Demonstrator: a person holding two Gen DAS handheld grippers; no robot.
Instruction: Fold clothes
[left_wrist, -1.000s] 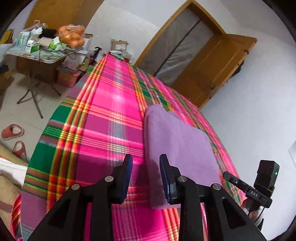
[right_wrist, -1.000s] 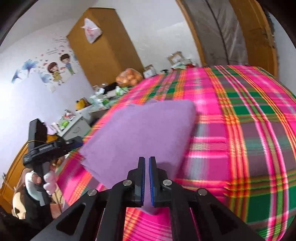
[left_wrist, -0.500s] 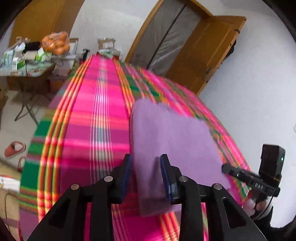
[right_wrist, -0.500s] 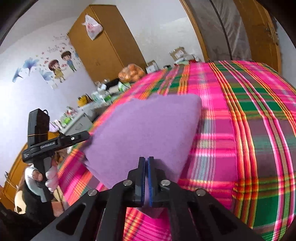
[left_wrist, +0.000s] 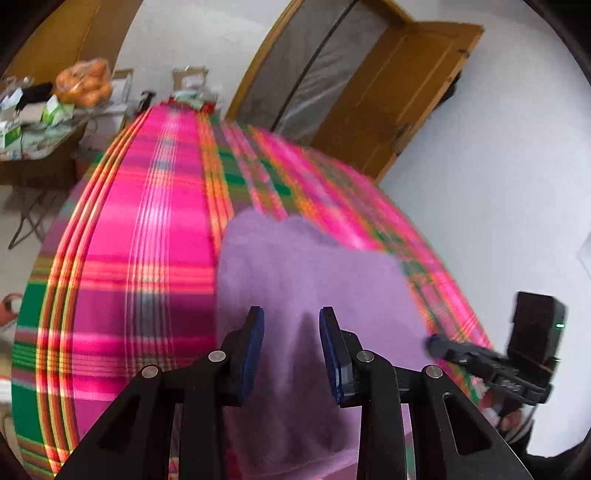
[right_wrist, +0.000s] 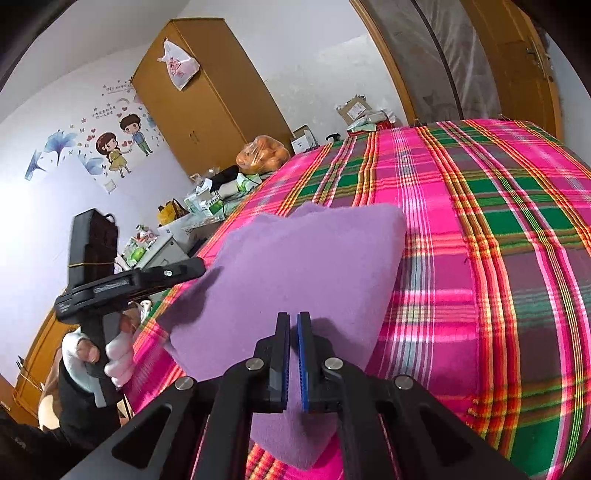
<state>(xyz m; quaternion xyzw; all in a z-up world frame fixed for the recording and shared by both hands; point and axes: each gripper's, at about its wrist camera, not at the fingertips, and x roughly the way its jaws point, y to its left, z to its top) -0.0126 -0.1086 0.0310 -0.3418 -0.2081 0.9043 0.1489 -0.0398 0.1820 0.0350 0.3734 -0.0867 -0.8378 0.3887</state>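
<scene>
Two views. From my left claw (left_wrist: 291, 347), the jaws stand partly apart, gripping nothing, over the near edge of the purple cloth (left_wrist: 314, 280) spread ahead on the plaid bed (left_wrist: 147, 258). From my right claw (right_wrist: 293, 354), the jaws pinch that cloth's near corner.

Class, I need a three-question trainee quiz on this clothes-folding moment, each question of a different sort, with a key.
1. True or false: the right gripper is clamped on the purple cloth.
2. The left gripper's jaws are: A) shut on the cloth; B) apart above the cloth; C) holding a shoe.
3. Fill in: the cloth lies on a ____ plaid bedspread.

Key: 1 true; 2 B; 3 pink.
</scene>
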